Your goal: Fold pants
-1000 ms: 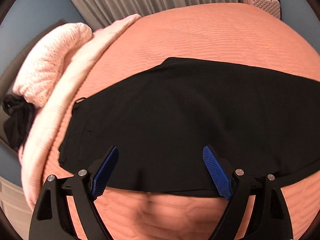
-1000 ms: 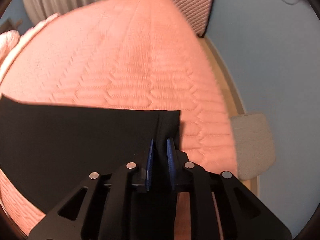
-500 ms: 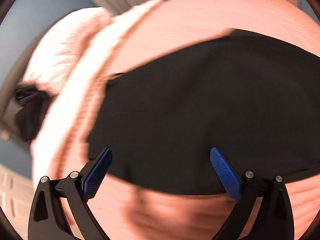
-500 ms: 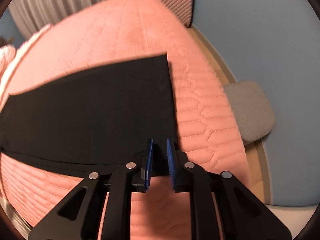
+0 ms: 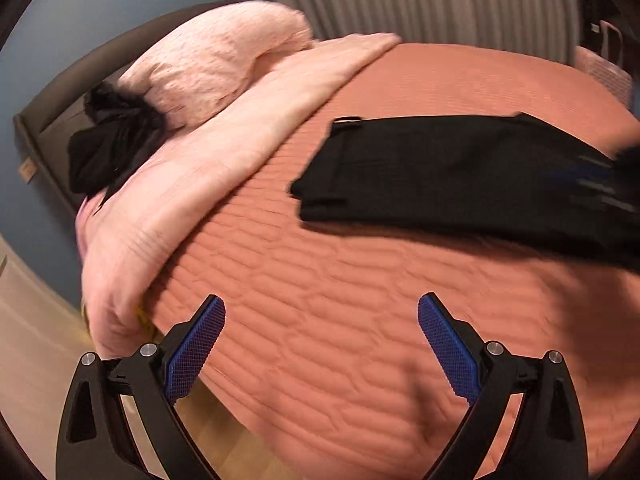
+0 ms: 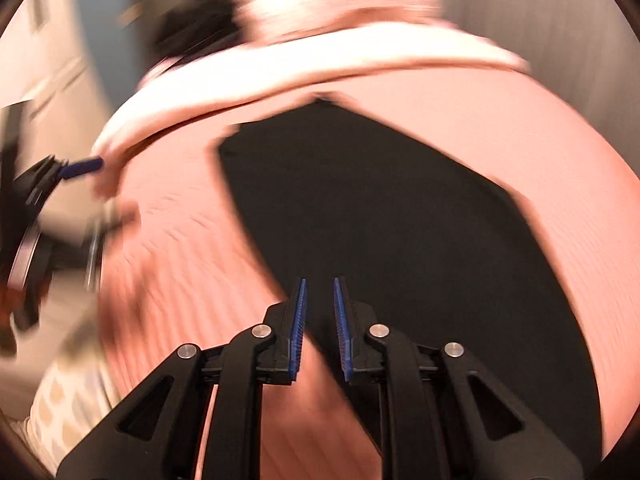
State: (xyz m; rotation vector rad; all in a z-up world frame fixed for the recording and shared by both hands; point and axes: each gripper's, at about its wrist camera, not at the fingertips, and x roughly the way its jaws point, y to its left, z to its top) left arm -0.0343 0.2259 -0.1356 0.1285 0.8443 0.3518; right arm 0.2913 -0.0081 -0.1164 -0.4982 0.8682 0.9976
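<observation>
Black pants [image 5: 460,176] folded on the salmon quilted bedspread [image 5: 360,300]. Left claw [image 5: 320,344] released, spread wide above bare quilt. Right claw [image 6: 319,328] clenched on the pants' edge.

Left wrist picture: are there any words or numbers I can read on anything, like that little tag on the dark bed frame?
No text can be read in either view.
Small tag on the dark bed frame: too small and blurred to read.
Black pants: no label or print shows.
Right wrist view: too blurred by motion for any text.
</observation>
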